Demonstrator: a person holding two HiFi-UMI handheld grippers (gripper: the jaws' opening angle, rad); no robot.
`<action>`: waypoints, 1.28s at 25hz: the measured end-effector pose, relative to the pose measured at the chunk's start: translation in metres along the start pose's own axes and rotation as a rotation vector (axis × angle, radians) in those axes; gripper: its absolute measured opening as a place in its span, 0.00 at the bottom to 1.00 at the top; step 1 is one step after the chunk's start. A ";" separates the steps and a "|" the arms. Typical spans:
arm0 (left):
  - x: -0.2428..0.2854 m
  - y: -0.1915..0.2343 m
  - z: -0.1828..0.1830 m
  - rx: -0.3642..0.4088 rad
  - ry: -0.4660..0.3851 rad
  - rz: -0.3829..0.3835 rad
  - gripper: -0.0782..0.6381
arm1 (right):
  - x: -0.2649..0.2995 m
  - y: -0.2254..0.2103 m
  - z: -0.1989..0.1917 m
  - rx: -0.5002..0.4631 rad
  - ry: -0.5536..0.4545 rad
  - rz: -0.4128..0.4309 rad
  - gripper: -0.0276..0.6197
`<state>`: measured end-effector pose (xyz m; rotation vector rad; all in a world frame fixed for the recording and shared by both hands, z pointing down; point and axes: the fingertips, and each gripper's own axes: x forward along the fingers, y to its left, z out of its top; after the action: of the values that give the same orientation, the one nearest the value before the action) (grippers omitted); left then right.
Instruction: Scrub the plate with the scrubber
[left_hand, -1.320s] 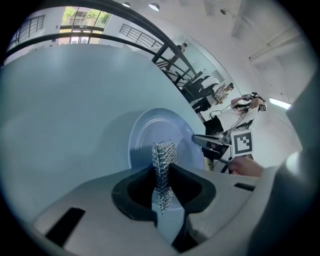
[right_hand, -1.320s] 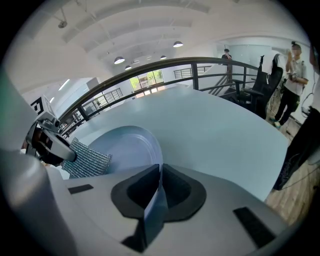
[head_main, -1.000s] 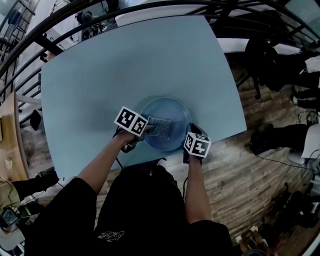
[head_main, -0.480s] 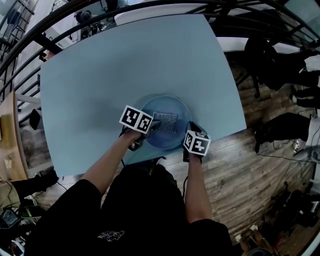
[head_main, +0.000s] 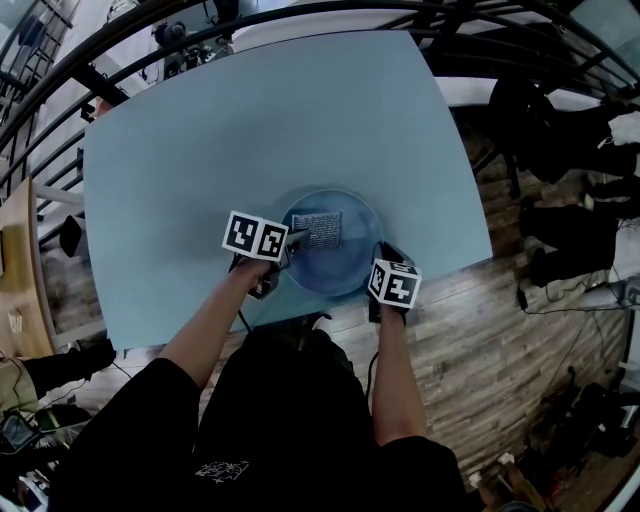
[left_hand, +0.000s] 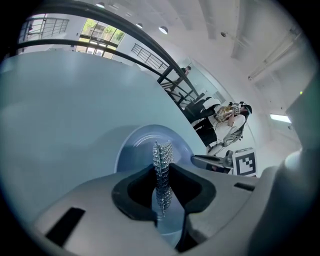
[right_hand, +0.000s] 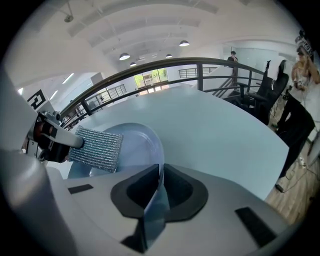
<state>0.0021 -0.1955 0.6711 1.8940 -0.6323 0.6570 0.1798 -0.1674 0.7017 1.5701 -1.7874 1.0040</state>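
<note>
Sensibly, the left gripper (left_hand: 162, 186) pinches the soft-looking mesh scrubber (left_hand: 161, 157) edgewise while the right gripper (right_hand: 154, 194) clamps the stiff, likely slick plate (right_hand: 136, 145) by its rim.

pale blue table (head_main: 250, 130), dark railing (head_main: 300, 12), wooden floor (head_main: 480, 340)

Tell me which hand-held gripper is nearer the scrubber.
Left. The left hand-held gripper is shut on the scrubber; the right hand-held gripper clamps the plate rim, clear of the scrubber.
</note>
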 end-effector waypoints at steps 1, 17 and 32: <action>-0.002 0.001 0.000 -0.008 -0.012 0.001 0.23 | -0.001 0.001 0.000 -0.007 0.000 0.004 0.08; -0.049 -0.022 -0.008 0.028 -0.213 0.010 0.23 | -0.050 -0.008 -0.008 -0.030 -0.073 -0.010 0.15; -0.092 -0.084 -0.045 0.154 -0.372 0.060 0.23 | -0.142 0.006 -0.007 -0.045 -0.267 0.087 0.05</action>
<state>-0.0140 -0.1106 0.5709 2.1706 -0.8985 0.4001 0.1972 -0.0799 0.5904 1.6745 -2.0580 0.8164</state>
